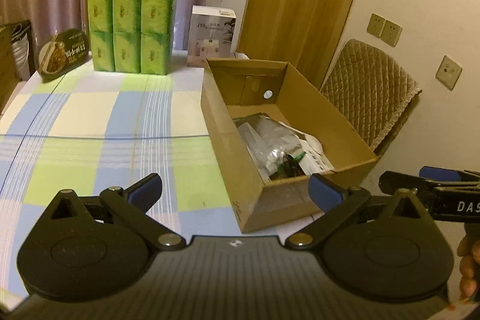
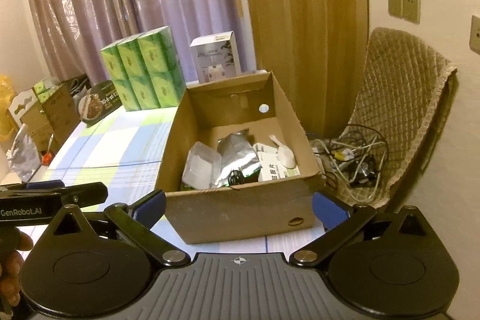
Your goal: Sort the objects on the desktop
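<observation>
An open cardboard box (image 1: 240, 170) stands on the checked tablecloth (image 1: 90, 125) at the table's right side; it also shows in the right wrist view (image 2: 240, 212). Inside lie a silver foil bag (image 2: 237, 158), a clear plastic case (image 2: 201, 167), a white medicine box (image 2: 276, 170) and a white spoon (image 2: 285, 153). My left gripper (image 1: 235, 191) is open and empty, just before the box's near left corner. My right gripper (image 2: 238, 204) is open and empty, its fingers either side of the box's near wall. The right gripper also shows in the left wrist view (image 1: 432, 194).
A green stack of tissue packs (image 1: 130, 29), a white product box (image 1: 211, 36) and a dark food package (image 1: 61, 54) stand at the table's far edge. A padded chair (image 2: 402, 116) with tangled cables (image 2: 351, 158) is right of the table. Cardboard boxes (image 2: 51, 116) stand far left.
</observation>
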A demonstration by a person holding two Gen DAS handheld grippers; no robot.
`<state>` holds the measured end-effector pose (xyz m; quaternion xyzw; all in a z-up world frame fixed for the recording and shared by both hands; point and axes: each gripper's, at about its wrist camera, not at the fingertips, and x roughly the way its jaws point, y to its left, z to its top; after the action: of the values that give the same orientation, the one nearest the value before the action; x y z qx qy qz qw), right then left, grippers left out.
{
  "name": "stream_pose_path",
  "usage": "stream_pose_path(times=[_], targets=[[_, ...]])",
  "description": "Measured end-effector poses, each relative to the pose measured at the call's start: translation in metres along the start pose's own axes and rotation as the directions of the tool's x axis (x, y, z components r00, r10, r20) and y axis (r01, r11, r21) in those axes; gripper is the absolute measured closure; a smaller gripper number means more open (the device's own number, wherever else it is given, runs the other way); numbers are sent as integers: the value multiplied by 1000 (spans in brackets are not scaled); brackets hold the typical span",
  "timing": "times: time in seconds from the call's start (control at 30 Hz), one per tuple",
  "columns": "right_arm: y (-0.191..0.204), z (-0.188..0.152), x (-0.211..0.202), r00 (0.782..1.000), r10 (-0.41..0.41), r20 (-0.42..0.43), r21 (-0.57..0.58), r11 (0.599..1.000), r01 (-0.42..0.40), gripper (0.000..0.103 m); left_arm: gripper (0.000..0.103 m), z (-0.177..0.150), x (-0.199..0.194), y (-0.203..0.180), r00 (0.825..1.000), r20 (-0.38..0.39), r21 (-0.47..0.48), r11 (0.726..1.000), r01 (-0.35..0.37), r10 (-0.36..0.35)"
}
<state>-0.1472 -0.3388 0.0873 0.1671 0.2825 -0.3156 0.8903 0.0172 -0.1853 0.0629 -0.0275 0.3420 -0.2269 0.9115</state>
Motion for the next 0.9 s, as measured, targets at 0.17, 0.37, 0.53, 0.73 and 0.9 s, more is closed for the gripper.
stream_pose_path(times=[0.17, 0.37, 0.53, 0.73, 0.9], targets=[[5, -2, -19, 1000, -4, -1, -29, 1000, 4, 2, 1, -2, -20, -10, 1000, 18, 3, 1000, -6, 6], [10, -4, -41, 1000, 0, 4, -40, 999, 1, 2, 1, -5, -40, -18, 999, 21, 12, 999, -33, 32], [15, -4, -59, 1000, 3, 23, -45, 999, -2, 2, 1, -10, -51, -23, 999, 3, 27, 999, -40, 40], [20, -1, -67, 999, 21, 39, -63, 998, -19, 2, 1, -10, -55, -27, 999, 4, 36, 998, -47, 47], [18, -4, -63, 999, 26, 29, -60, 998, -24, 2, 1, -12, -52, -28, 999, -12, 36, 998, -45, 45]])
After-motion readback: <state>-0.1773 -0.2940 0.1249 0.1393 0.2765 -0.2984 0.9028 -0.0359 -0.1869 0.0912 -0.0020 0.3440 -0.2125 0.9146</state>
